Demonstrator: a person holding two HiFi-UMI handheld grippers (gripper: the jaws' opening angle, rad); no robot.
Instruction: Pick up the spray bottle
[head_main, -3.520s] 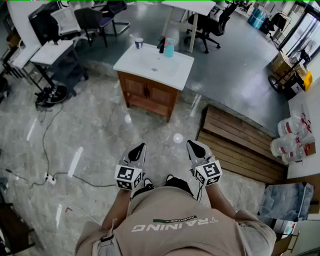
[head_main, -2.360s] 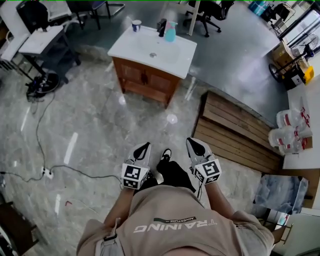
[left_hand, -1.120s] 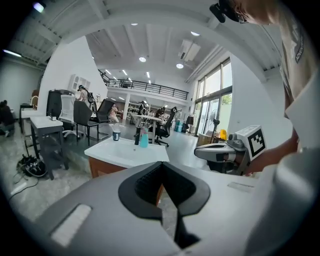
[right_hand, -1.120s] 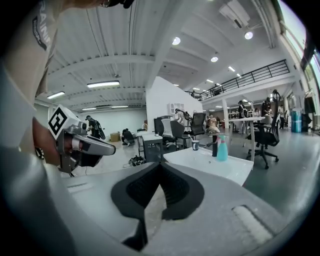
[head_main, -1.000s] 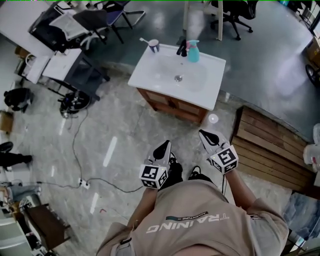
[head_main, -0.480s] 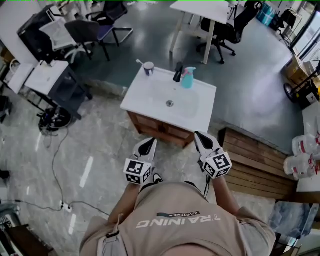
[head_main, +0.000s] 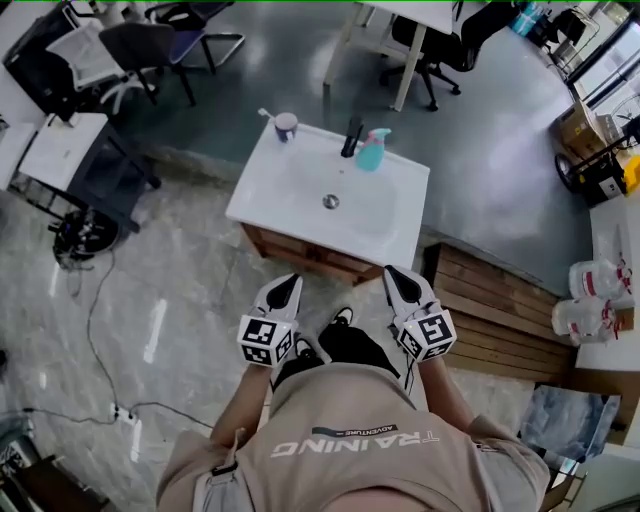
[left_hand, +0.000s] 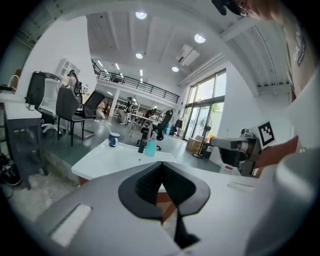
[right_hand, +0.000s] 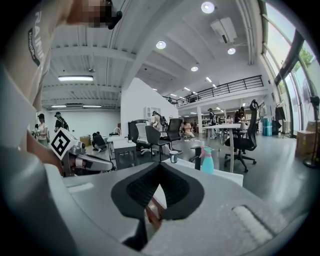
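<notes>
A teal spray bottle (head_main: 371, 150) with a pink top stands at the back of a white sink counter (head_main: 275, 195), beside a black tap (head_main: 349, 138). The bottle (left_hand: 151, 147) shows far ahead in the left gripper view and again, as the same bottle (right_hand: 207, 160), in the right gripper view. My left gripper (head_main: 285, 287) is shut and empty, held just short of the counter's near edge. My right gripper (head_main: 398, 280) is also shut and empty, level with it on the right. Both point toward the counter.
A cup with a toothbrush (head_main: 285, 125) stands at the counter's back left. A wooden cabinet (head_main: 300, 258) carries the counter. A wooden pallet (head_main: 500, 310) lies to the right, office chairs (head_main: 150, 45) and desks behind, cables (head_main: 90, 340) on the floor at left.
The person has walked up to the sink counter; both shut grippers came from mid-floor to its near edge. The bottle has not moved.
</notes>
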